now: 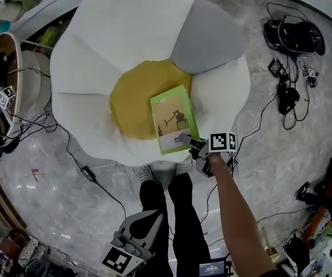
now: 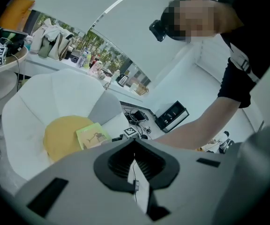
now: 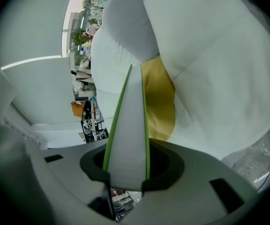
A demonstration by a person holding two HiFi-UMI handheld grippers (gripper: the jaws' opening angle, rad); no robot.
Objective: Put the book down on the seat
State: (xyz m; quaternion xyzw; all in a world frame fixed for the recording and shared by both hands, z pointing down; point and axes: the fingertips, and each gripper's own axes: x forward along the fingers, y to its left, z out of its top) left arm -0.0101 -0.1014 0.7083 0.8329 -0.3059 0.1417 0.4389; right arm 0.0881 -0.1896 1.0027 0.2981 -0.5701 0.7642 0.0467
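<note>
A green book lies flat over the flower-shaped seat, across its yellow centre and a white petal. My right gripper is shut on the book's near corner. In the right gripper view the book runs edge-on out from between the jaws of that gripper toward the yellow centre. Whether it rests on the cushion I cannot tell. My left gripper hangs low beside the person's legs, away from the seat. Its jaws meet at the tips with nothing between them.
Black cables, a power brick and a headset with small gadgets lie on the marble floor round the seat. A round side table carrying wires stands at the left. The person's legs stand just in front of the seat.
</note>
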